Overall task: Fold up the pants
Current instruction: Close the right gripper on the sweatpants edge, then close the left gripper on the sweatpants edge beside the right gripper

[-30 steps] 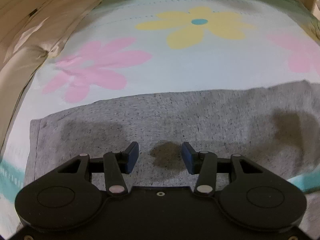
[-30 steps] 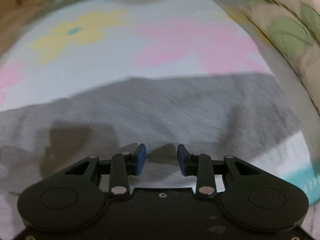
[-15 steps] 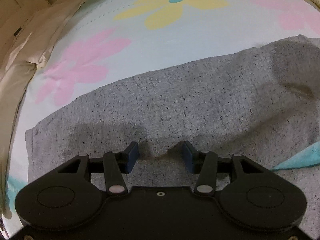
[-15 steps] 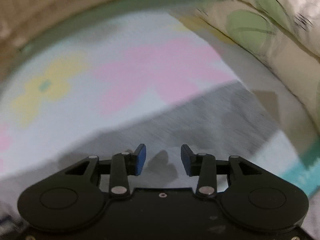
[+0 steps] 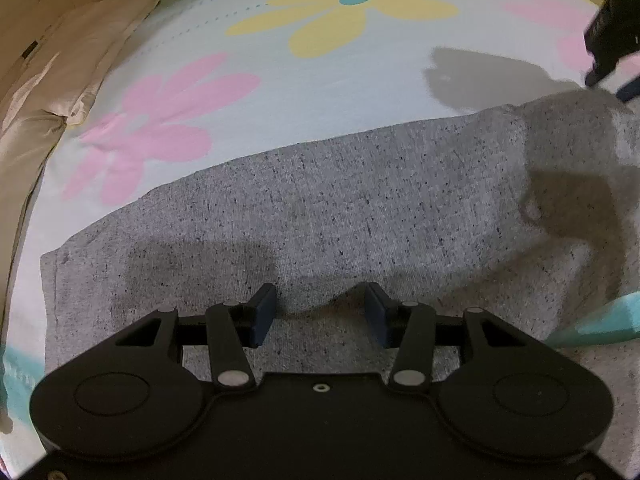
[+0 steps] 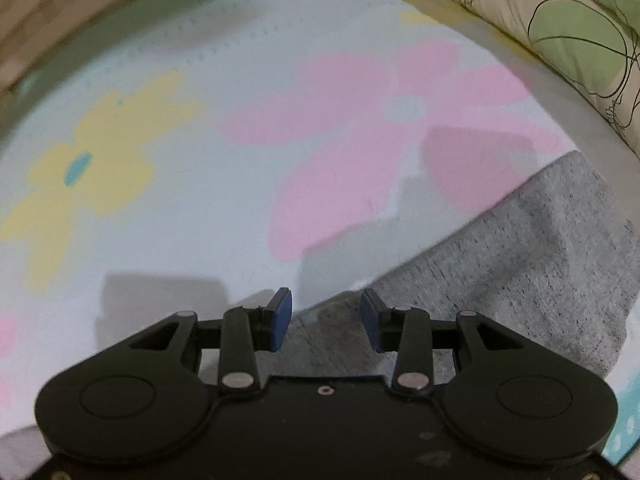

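Grey speckled pants lie spread on a pale blue bedsheet with pink and yellow flowers. My left gripper is open, low over the pants' near edge, with a fold of cloth between its blue pads. My right gripper is open over the pants' far edge, cloth bunched between its pads. The right gripper also shows at the upper right of the left wrist view.
A beige pillow and wooden slats lie at the left of the bed. A leaf-patterned cream pillow lies at the right. A teal stripe of the sheet shows beside the pants.
The right gripper has swung left and forward, so it now looks across the sheet with the pants at its right. The left gripper has moved slightly forward over the pants.
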Demonstrator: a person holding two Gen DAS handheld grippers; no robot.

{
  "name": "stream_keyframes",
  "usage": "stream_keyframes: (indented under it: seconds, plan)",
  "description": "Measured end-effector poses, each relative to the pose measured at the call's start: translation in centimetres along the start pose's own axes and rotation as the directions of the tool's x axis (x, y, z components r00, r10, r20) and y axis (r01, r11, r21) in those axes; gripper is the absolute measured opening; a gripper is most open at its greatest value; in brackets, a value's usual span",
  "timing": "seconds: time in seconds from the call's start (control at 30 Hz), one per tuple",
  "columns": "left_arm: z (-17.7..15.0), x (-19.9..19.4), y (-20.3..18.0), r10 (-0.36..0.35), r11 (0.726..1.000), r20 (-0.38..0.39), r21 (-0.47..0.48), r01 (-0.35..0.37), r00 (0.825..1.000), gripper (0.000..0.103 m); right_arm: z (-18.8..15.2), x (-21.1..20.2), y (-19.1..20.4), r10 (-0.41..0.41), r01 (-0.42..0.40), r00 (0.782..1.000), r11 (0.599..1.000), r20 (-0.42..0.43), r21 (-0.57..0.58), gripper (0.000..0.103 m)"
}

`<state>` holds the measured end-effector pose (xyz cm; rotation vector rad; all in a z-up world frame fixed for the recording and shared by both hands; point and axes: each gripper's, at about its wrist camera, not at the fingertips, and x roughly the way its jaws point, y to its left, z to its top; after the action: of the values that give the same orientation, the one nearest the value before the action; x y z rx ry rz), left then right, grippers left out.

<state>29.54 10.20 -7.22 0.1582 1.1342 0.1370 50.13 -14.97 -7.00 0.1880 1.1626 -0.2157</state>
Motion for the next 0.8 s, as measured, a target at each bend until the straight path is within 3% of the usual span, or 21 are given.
stream_keyframes:
  seconds: [0.13,0.17,0.2,0.5,0.8]
  plan:
    - [0.4,-0.4,1.1,-0.036,0.998,0.007,-0.048,0.037,0.999,0.055,-1.2,-0.3,-0.9,-0.003,0.002,0.999,0.998,-0.033,-0.056,0.033]
    - [0.5,-0.4,1.4,-0.044,0.997,0.011,-0.062,0.044,0.999,0.055,-1.5,-0.6,-1.1,0.01,-0.013,0.999,0.997,-0.038,-0.082,0.017]
    - [0.7,-0.6,1.5,-0.048,0.996,0.015,-0.076,0.049,0.999,0.055,-2.0,-1.0,-1.5,0.029,-0.035,0.998,0.994,-0.051,-0.106,0.008]
    - [2.4,-2.0,4.8,-0.056,0.98,0.113,-0.184,0.077,0.992,0.055,-6.9,-5.1,-5.2,0.116,-0.124,0.992,0.968,-0.053,-0.217,0.006]
    - [3.6,-1.3,6.6,-0.09,0.95,0.109,-0.29,0.118,0.99,0.055,-8.5,-9.0,-6.6,0.214,-0.189,0.972,0.955,0.094,-0.228,0.006]
